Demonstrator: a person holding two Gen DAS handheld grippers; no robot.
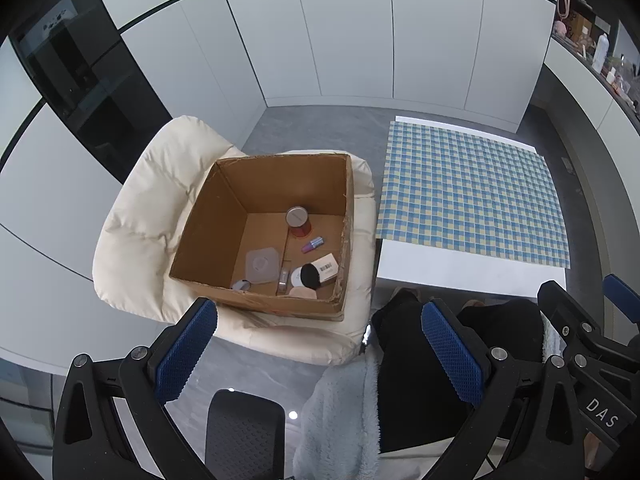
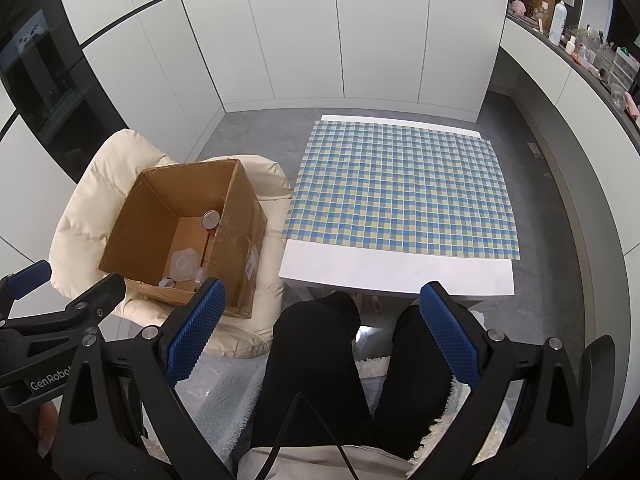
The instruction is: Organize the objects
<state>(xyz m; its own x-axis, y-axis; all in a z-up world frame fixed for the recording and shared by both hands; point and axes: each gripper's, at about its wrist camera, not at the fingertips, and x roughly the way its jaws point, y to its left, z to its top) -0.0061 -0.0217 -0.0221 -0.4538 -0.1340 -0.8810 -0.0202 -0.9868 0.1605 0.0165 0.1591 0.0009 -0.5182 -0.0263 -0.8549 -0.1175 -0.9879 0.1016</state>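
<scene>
Both tools were held wide apart and empty: the left tool (image 1: 320, 352) hung above the near edge of the cardboard box (image 1: 224, 216), and the right tool (image 2: 320, 336) hung over the person's knees (image 2: 320, 328), in front of the tabletop (image 2: 396, 272).

The small things lay together on the bottom of the box: a red jar with a pale lid (image 1: 298, 221), a small purple tube (image 1: 313, 244), a clear flat lid (image 1: 261, 265), a white carton with a barcode (image 1: 326, 269), a round black-and-white piece (image 1: 305, 275) and some more pieces that were too small to name. The checked cloth (image 1: 472, 192) carried nothing.

This picture would fit two stages: the things waiting in the box to be laid out on the cloth, or the things already collected into the box from the cloth. I could not decide between them.

If a tool had to go into the box, my judgement is that it should enter from straight above, because the walls were deep and the things lay close to each other near the right wall.

The box stood on a cream padded chair (image 1: 136, 216), a soft base that could let it tip. The tabletop was white and low, just beside the chair. White cupboard fronts (image 2: 304, 40) closed the room behind, the floor was grey, and a cluttered shelf (image 2: 592, 52) ran along the right.
</scene>
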